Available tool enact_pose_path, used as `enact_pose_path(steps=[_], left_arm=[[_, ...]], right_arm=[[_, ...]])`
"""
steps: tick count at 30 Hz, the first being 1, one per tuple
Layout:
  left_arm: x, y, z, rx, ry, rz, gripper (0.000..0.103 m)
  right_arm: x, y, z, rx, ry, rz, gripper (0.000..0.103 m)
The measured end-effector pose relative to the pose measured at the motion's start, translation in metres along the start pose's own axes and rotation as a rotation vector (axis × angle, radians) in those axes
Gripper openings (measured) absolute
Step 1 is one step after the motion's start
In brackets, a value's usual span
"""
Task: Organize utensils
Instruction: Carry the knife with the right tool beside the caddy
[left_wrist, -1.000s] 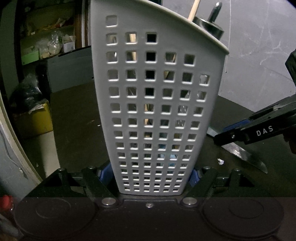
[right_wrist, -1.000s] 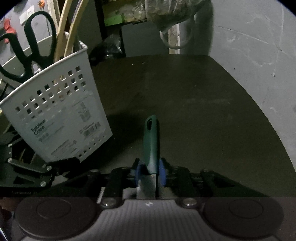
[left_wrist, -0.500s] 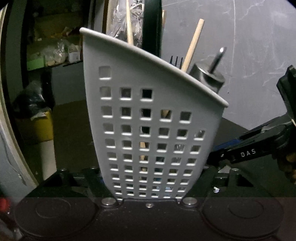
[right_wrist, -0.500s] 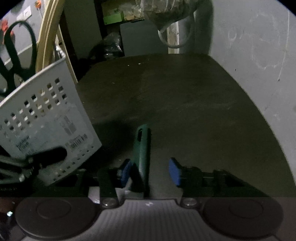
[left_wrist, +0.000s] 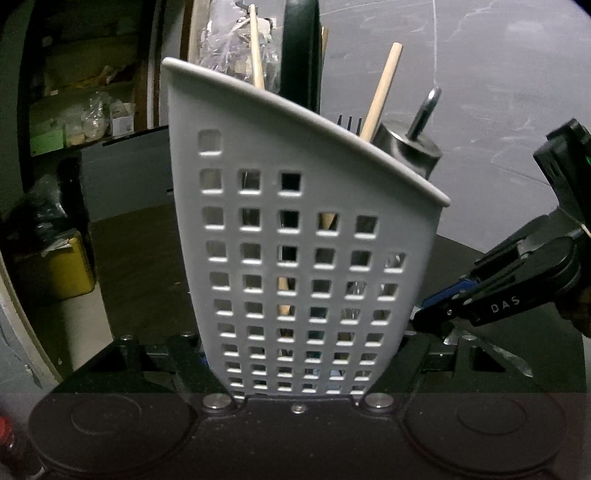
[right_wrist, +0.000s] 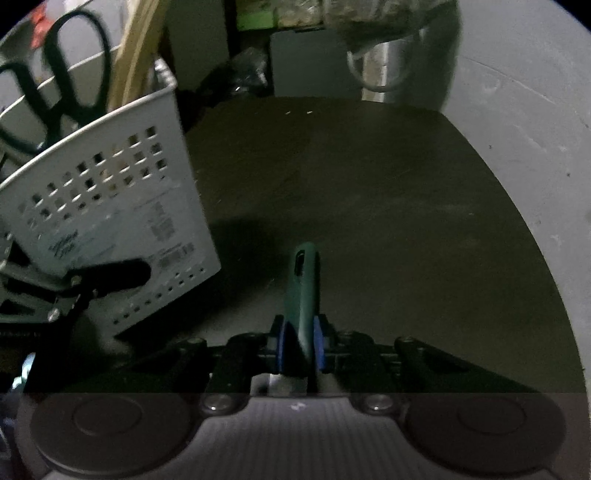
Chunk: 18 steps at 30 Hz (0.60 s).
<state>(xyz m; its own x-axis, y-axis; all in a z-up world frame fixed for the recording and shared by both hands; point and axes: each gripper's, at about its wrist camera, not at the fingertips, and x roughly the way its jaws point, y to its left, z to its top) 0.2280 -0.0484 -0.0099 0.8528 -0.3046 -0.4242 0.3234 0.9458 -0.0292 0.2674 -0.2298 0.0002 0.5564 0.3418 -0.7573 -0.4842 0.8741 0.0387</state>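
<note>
right tool (right_wrist: 300, 349) closing on green knife handle (right_wrist: 303, 284), bare table (right_wrist: 388, 206) ahead

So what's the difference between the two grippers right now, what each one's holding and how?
The left gripper is clamped wide around the grey perforated utensil caddy, which is tilted; the right gripper is closing narrowly on the green knife handle. The caddy already holds scissors, wooden sticks and a fork; the knife's blade lies low by the dark table. Both have blue pads.
</note>
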Motion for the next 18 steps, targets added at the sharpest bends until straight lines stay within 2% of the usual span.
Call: enact_pose_path(steps=[1,3,7,8,9,12,14,16,18], left_arm=[[0.001,0.001,0.000,0.001,-0.001,-0.001,0.075],[0.003,0.006,0.000,0.000,-0.001,-0.001,0.075],[0.005,0.007,0.004,-0.001,0.000,-0.001,0.075],[0.005,0.007,0.003,-0.001,-0.001,-0.001,0.075],[0.006,0.007,0.003,-0.001,-0.001,0.000,0.075],[0.005,0.006,0.002,0.000,-0.002,-0.001,0.075],[0.005,0.006,0.002,0.000,-0.002,0.000,0.075],[0.005,0.006,0.002,0.000,-0.002,0.000,0.075],[0.005,0.005,0.002,0.000,-0.002,0.000,0.075]], right_arm=[[-0.001,0.002,0.000,-0.005,0.006,0.009,0.022],[-0.001,0.000,0.003,0.003,0.016,0.038,0.046],[0.008,-0.014,0.017,0.045,0.041,0.104,0.047],[0.010,-0.019,0.019,0.060,0.054,0.119,0.038],[0.012,-0.022,0.022,0.064,0.056,0.123,0.021],[0.016,-0.022,0.027,0.037,0.084,0.125,0.018],[0.016,-0.014,0.030,-0.025,0.099,0.094,0.017],[0.015,0.003,0.031,-0.113,0.105,0.034,0.017],[0.013,0.028,0.027,-0.261,0.099,-0.103,0.014]])
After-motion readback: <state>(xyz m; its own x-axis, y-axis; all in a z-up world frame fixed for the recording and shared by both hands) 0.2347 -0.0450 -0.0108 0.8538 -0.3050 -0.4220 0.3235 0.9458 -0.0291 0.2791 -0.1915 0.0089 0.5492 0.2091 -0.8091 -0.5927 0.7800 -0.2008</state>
